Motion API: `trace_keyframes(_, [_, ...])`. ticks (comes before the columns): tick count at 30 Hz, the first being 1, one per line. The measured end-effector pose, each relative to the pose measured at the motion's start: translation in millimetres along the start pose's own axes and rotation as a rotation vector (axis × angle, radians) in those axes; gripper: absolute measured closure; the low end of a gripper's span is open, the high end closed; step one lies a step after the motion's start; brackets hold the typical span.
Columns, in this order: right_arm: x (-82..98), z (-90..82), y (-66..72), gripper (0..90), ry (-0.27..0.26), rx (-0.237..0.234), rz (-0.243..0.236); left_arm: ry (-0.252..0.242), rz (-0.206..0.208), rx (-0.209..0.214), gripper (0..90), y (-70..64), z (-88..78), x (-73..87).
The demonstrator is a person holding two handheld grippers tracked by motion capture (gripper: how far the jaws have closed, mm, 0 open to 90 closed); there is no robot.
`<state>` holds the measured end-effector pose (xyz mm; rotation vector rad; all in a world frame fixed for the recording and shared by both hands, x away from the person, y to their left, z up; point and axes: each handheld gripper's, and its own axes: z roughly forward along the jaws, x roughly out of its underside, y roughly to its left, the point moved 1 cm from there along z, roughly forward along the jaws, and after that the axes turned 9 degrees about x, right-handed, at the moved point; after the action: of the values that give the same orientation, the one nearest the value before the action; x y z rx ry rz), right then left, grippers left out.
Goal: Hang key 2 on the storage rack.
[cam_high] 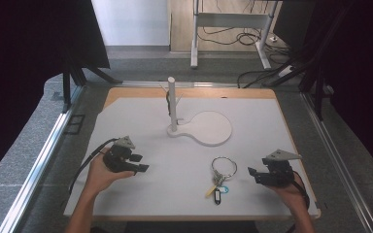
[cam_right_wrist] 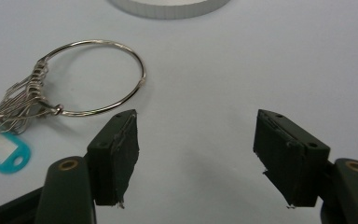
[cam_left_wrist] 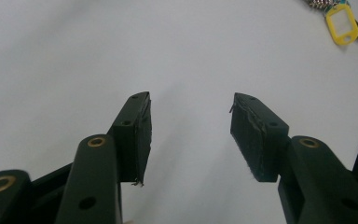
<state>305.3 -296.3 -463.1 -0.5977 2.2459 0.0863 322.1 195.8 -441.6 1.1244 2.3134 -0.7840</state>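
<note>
Large silver wire key ring with a bunch of small keys and coloured plastic tags lies flat on the white table mat in the high view, near the front edge and right of centre. The right gripper rests just to the ring's right, the left gripper well apart to its left — both in a person's hands. Farther back stands a white post on a round white base.

From the left gripper view, the two black jaws stand apart with nothing but bare mat between them; a yellow plastic key tag shows at the far right corner.

From the right gripper view, the jaws gape wide and hold nothing. The ring lies just beyond the left jaw, apart from it, with a teal plastic key tag at the left edge.
</note>
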Motion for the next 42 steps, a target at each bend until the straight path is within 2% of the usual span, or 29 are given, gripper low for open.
trace_keyframes(7, [-27.7,-0.5,1.6,36.5,0.052,-0.046,-0.076,0.004,0.011,0.016,48.7,-1.7,1.0,0.2])
trace_keyframes(12, [-50.8,5.7,7.0,38.9,0.112,-0.092,-0.157,0.004,0.017,0.024,48.8,-0.5,2.3,-0.2])
trace_keyframes(14, [-57.7,10.2,8.3,39.4,0.144,-0.106,-0.172,0.0,0.013,0.029,48.8,-1.5,3.3,0.0])
trace_keyframes(21, [-74.2,22.7,10.8,40.2,0.25,-0.11,-0.215,0.013,0.018,0.029,48.9,-3.0,3.6,0.2])
trace_keyframes(28, [-81.1,36.8,22.6,43.1,0.357,-0.1,-0.221,0.01,0.011,0.034,48.9,-4.9,6.7,0.3])
trace_keyframes(31, [-82.8,43.8,28.3,46.0,0.403,-0.099,-0.222,0.022,0.021,0.031,48.9,-4.5,6.3,0.7])
trace_keyframes(34, [-83.8,51.1,32.5,47.9,0.456,-0.1,-0.206,0.017,0.013,0.03,48.9,-5.5,7.4,1.1])
trace_keyframes(37, [-83.6,58.3,36.0,48.6,0.509,-0.1,-0.194,0.026,0.021,0.03,48.9,-5.4,7.4,1.2])
trace_keyframes(42, [-84.6,65.0,40.8,52.6,0.553,-0.085,-0.19,0.018,0.014,0.029,48.9,-6.1,8.1,1.6])
